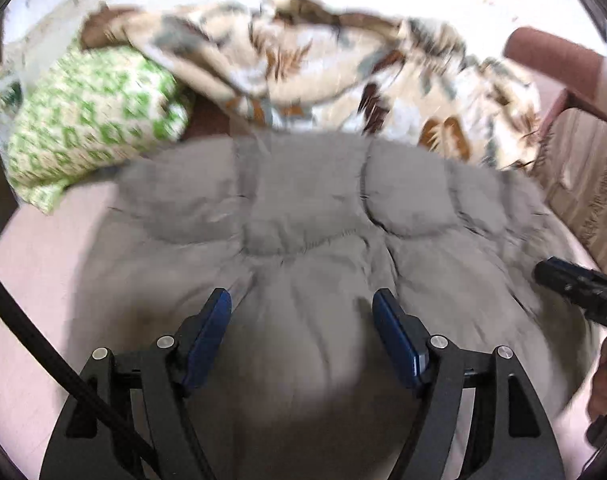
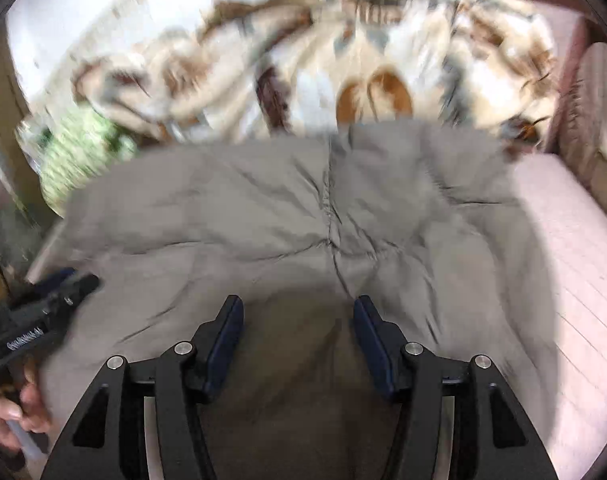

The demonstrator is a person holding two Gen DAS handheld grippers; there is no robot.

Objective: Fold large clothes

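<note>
A grey padded jacket (image 1: 303,216) lies spread across the pink bed sheet (image 1: 35,264), taking up most of the bed's middle and reaching toward its near edge. It is a puffy quilted garment, its stitched seams dividing it into soft pillowy panels, and one central seam runs away from the cameras toward the far side of the bed, which I take for its long axis. Both grippers point down at it from the near edge. The left gripper (image 1: 301,336) hangs over the near part of the jacket with its jaws parted and nothing between the blue pads; whether the pads brush the cloth cannot be told through the blur. The right gripper (image 2: 297,340) likewise stands released over the jacket just beside the central seam, empty. The jacket lies straight ahead of and beneath both jaws, so neither hand is clearly nearer; the left sits toward the jacket's left side, the right toward its right. Beyond the jacket, along the far edge of the bed, a crumpled cream blanket with brown and grey print (image 1: 303,64) is heaped, and a green-and-white patterned pillow (image 1: 91,120) rests at the far left corner.
</note>
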